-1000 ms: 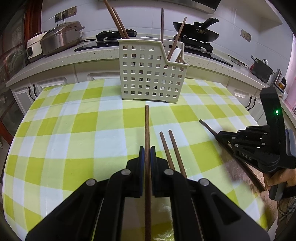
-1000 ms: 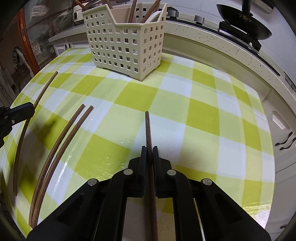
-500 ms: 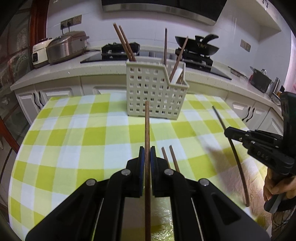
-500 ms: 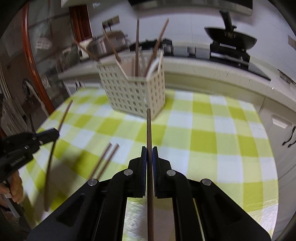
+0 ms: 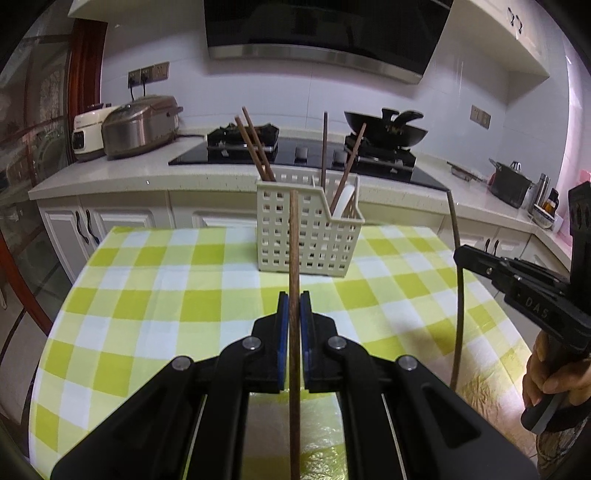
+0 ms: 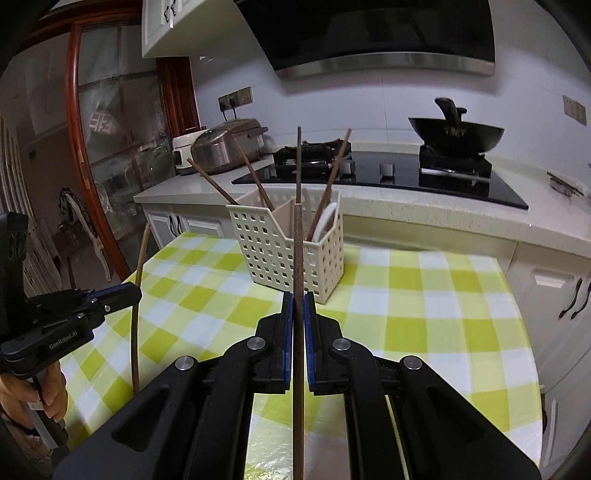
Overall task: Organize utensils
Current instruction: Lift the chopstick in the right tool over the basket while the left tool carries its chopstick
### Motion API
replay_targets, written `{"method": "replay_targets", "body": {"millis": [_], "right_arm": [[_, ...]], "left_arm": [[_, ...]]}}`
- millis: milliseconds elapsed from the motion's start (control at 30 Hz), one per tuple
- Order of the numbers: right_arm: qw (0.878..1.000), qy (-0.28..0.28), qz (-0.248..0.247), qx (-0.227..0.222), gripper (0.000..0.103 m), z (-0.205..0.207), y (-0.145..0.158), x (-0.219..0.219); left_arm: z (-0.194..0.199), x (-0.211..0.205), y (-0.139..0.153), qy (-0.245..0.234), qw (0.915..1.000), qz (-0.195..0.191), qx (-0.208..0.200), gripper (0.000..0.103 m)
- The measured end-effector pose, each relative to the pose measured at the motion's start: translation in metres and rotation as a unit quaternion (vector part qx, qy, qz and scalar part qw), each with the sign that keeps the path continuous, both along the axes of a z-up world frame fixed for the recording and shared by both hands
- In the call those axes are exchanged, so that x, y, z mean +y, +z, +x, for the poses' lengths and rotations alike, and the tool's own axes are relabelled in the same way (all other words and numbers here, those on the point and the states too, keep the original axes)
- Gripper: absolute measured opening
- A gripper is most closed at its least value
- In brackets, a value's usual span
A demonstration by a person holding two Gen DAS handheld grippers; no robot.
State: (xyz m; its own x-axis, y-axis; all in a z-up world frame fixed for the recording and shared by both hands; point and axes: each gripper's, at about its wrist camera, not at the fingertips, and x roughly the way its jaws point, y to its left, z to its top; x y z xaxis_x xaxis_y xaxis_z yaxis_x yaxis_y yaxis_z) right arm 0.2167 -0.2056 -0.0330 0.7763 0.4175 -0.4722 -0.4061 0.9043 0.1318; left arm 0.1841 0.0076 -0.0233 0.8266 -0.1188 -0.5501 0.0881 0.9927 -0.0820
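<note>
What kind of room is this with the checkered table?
It looks like a home kitchen. A black wok sits on a stove under a range hood, and a rice cooker stands on the counter.

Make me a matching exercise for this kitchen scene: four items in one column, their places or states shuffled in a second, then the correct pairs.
Items:
1. left tongs
2. white utensil basket
3. black wok
4. rice cooker

Places or states:
A. on the stove burner
B. on the checked tablecloth
C. on the counter beside the hob
D. shut on a brown chopstick

Pairs: 1-D, 2-B, 3-A, 4-C
</note>
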Motion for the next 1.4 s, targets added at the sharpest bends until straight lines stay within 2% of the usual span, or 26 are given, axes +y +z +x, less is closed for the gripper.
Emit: {"method": "replay_targets", "body": {"millis": [333, 600, 1167, 1400], "right_arm": [[0.999, 0.004, 0.027, -0.039, 0.007, -0.017, 0.010, 0.002], [0.998, 0.008, 0.029, -0.046, 0.007, -0.019, 0.011, 0.007], [0.997, 0.009, 0.044, -0.062, 0.007, -0.020, 0.013, 0.008], [0.996, 0.010, 0.036, -0.075, 0.007, -0.001, 0.022, 0.014]], "left_arm": [[-0.010, 0.001, 0.014, 0.006, 0.9994, 0.003, -0.035, 0.006], [-0.016, -0.002, 0.021, 0.007, 0.9978, 0.013, -0.065, 0.006], [-0.013, -0.008, 0.027, 0.003, 0.9961, 0.020, -0.086, 0.006], [-0.001, -0.010, 0.037, -0.007, 0.9957, 0.019, -0.090, 0.006]]}}
